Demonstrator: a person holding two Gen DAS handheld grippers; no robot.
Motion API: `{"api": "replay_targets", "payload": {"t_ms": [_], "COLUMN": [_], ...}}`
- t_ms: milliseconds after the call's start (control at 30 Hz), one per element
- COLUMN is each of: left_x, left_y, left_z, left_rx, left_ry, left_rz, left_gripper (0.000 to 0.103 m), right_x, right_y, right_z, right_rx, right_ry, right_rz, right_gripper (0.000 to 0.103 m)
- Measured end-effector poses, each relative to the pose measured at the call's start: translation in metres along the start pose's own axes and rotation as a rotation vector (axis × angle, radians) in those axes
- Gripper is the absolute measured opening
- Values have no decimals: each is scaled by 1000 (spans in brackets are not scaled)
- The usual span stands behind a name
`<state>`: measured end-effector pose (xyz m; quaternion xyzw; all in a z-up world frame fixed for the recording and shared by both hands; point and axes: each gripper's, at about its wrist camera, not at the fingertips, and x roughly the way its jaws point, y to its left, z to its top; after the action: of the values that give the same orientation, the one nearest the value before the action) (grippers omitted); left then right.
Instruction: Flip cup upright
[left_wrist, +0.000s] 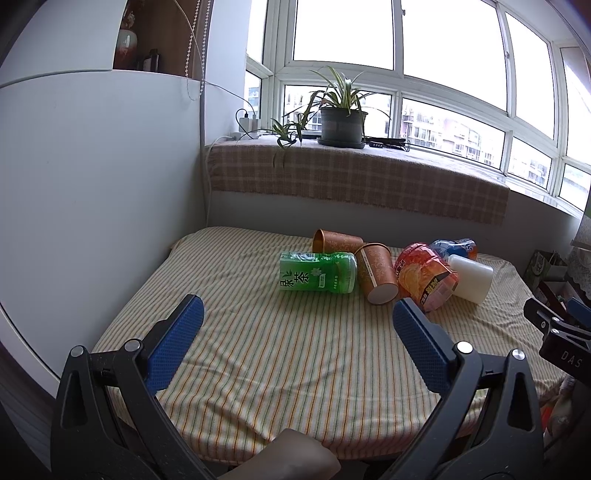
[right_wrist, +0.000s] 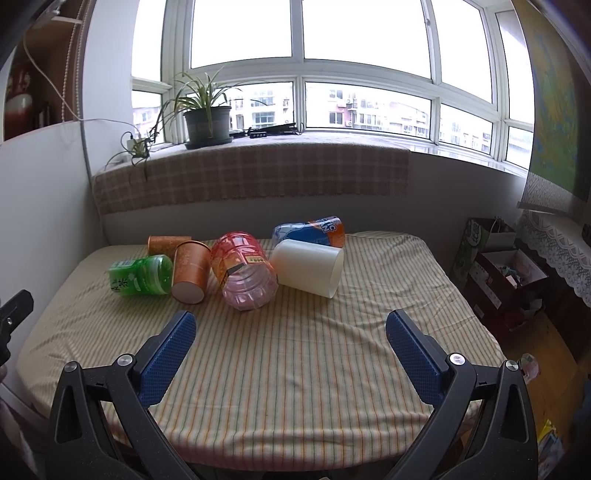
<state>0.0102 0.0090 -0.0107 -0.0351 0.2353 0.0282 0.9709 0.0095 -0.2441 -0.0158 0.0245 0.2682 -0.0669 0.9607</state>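
Several cups lie on their sides at the far end of a striped table (left_wrist: 288, 354) (right_wrist: 295, 350). An orange paper cup (left_wrist: 376, 271) (right_wrist: 190, 271) lies with its base toward me, and a second orange cup (left_wrist: 336, 240) (right_wrist: 166, 244) lies behind it. A white cup (left_wrist: 471, 273) (right_wrist: 308, 267) lies at the right. A green cup (left_wrist: 317, 273) (right_wrist: 142, 276), a pink-orange cup (left_wrist: 428, 275) (right_wrist: 243, 273) and a blue-orange cup (left_wrist: 454, 248) (right_wrist: 310, 229) lie among them. My left gripper (left_wrist: 297, 317) and my right gripper (right_wrist: 290, 328) are open and empty, short of the pile.
A cloth-covered windowsill (left_wrist: 354, 173) (right_wrist: 251, 173) with a potted plant (left_wrist: 341, 123) (right_wrist: 207, 123) runs behind the table. A white wall panel (left_wrist: 92, 184) stands at the left. Boxes and bags (right_wrist: 506, 273) sit on the floor at the right.
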Motion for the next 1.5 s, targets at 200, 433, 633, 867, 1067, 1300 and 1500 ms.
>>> {"api": "replay_targets", "payload": {"t_ms": [200, 433, 633, 867, 1067, 1300, 1500], "left_x": [1, 3, 4, 10, 9, 4, -1], "left_y": [1, 3, 5, 17, 35, 57, 72], "left_z": [0, 0, -2, -9, -11, -17, -24], "left_rx": [-3, -9, -11, -31, -63, -105, -136], "left_ry": [2, 7, 10, 31, 43, 57, 67], "left_rz": [0, 0, 5, 25, 57, 83, 90], "left_gripper": [103, 103, 103, 103, 103, 103, 103], "right_x": [2, 3, 7, 24, 65, 117, 163], "right_y": [0, 0, 2, 17, 37, 62, 84], "right_z": [0, -2, -1, 7, 28, 53, 57], "right_rx": [2, 4, 9, -22, 21, 52, 31], "right_ry": [4, 8, 10, 21, 166, 313, 454], "right_rz": [2, 5, 18, 115, 338, 466, 469], "right_gripper": [102, 102, 102, 102, 102, 84, 74]}}
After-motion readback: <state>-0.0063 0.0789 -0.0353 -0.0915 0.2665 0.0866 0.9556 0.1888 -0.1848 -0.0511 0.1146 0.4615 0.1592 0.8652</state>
